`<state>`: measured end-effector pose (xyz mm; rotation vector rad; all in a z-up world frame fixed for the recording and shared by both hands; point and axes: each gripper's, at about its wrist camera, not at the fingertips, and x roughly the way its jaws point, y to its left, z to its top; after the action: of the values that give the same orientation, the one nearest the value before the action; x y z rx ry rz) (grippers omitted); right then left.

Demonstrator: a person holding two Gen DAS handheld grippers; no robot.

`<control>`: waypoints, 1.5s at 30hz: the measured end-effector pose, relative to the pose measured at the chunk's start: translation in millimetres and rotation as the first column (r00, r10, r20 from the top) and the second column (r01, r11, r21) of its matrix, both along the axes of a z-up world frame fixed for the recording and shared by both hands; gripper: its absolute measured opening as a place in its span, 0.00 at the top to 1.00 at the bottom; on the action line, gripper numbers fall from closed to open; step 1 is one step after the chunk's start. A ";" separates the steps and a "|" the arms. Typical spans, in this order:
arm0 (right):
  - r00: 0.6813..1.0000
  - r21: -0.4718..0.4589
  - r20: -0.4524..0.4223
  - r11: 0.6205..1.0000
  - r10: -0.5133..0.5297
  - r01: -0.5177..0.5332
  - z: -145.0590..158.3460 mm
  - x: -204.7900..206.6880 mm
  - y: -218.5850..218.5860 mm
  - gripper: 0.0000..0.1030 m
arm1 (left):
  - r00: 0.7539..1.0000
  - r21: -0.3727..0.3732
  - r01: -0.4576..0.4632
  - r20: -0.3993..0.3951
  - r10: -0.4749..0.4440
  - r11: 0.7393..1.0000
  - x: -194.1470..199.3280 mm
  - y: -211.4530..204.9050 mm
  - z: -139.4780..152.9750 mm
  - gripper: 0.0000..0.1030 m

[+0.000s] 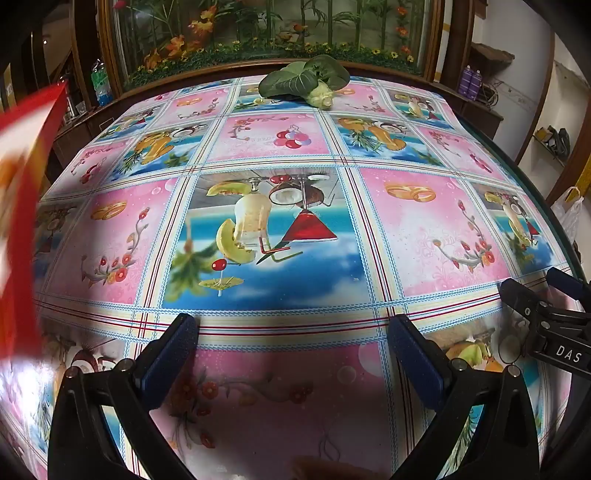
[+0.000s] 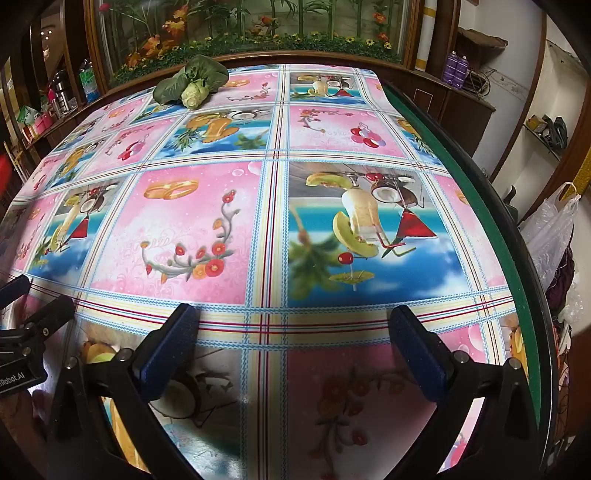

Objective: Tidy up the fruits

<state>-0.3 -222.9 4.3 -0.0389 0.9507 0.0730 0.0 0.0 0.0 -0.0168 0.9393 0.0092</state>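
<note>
Both claws, left claw [image 1: 293, 332] and right claw [image 2: 295, 325], hang wide and empty above the worktop [image 1: 424, 236]; reaching the far leafy greens [image 1: 304, 83] calls for a long, level approach.

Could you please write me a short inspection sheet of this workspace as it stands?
Surface: table under a glossy printed cloth, green edge along its right side.
Job's things: no real fruit seen; a leafy green vegetable lies at the far edge.
Clutter: a blurred red and white object at the left of the left view; cannot tell what.
Grippers: left gripper and right gripper, jaws wide open, empty, above the cloth.
Cables: a tangle on the right-hand shelf.
Surroundings: plant display behind the table, plastic bag on the right.
</note>
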 end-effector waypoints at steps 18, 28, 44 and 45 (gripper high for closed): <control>1.000 -0.001 0.002 1.000 -0.001 0.001 -0.1 0.1 -0.1 0.00 | 1.000 0.000 0.000 0.000 0.000 1.000 0.0 0.0 0.0 0.01; 1.000 -0.001 0.002 1.000 -0.001 0.001 -0.1 0.0 -0.2 0.00 | 1.000 0.000 0.000 -0.001 0.000 1.000 -0.3 0.1 0.1 0.01; 1.000 -0.001 0.002 1.000 -0.001 0.001 -0.3 0.1 -0.3 0.00 | 1.000 0.000 0.000 -0.001 0.000 1.000 -2.5 2.7 1.5 0.01; 1.000 -0.001 0.002 1.000 -0.001 0.001 -0.4 0.2 -0.3 0.00 | 1.000 0.000 0.000 -0.001 0.000 1.000 -2.6 2.7 1.6 0.01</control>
<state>-0.1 -223.2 3.9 -0.0391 0.9493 0.0712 -2.6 2.7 1.6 -0.0166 0.9399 0.0093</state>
